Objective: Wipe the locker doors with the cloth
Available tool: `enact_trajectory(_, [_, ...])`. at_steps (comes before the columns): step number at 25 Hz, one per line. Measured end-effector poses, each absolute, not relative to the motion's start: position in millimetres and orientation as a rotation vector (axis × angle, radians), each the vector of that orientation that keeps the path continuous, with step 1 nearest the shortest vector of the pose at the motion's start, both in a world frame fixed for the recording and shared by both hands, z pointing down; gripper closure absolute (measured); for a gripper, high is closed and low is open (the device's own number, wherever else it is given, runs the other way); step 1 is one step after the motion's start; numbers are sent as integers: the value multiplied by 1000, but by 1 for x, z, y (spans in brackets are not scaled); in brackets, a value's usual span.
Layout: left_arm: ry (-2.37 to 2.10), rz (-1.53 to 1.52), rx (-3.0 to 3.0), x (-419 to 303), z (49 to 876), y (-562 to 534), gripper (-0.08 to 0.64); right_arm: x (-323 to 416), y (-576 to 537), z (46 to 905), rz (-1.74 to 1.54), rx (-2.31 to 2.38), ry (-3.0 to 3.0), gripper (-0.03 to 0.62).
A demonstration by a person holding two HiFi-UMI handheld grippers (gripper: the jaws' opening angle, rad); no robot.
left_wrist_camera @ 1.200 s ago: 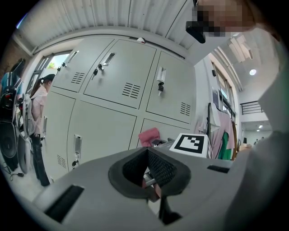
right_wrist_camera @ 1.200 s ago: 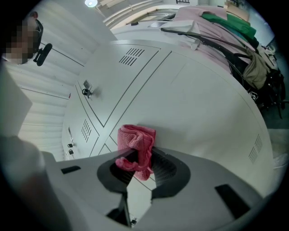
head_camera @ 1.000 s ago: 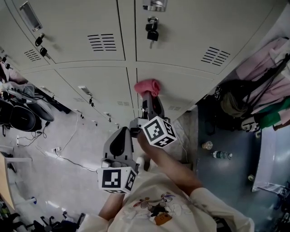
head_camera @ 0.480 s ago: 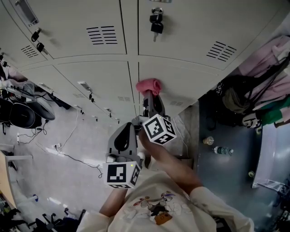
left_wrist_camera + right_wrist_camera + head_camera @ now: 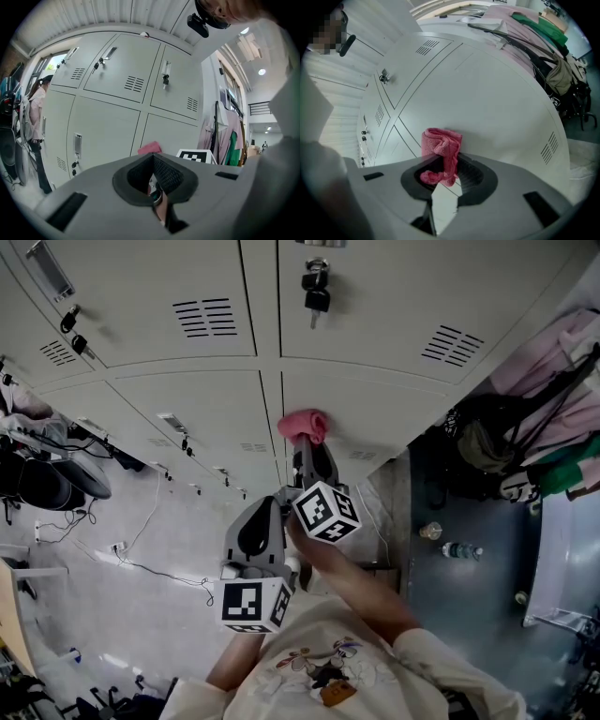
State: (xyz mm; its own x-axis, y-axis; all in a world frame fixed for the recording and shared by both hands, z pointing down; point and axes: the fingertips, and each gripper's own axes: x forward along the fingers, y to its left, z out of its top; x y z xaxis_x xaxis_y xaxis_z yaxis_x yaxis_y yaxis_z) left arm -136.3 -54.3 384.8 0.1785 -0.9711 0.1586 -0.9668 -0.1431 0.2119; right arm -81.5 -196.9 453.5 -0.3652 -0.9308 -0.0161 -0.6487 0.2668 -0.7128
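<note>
Cloth [image 5: 303, 425] slid lower; right tongs [image 5: 306, 441] pinch it beside door edge [image 5: 280, 409].

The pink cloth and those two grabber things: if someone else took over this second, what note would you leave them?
Right gripper: shut on the pink cloth, which is pressed to a lower locker door just beside the seam between doors.
Left gripper: shut, empty, held back near the person's body, touching nothing.
Done: cannot tell which doors are already wiped; none shows marks.
Left: wipe across this door, then probably the others. Mind the padlock hanging on the door above.
</note>
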Motion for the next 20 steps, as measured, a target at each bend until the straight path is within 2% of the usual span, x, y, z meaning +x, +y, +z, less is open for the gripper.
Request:
enact_trajectory(11, [-1862, -16, 2195, -137, 383, -52, 554, -80, -198, 539, -1106, -1536, 2134, 509])
enact_trajectory(20, [-1848, -20, 2203, -138, 382, -50, 554, -87, -182, 514, -1087, -1437, 2186, 509])
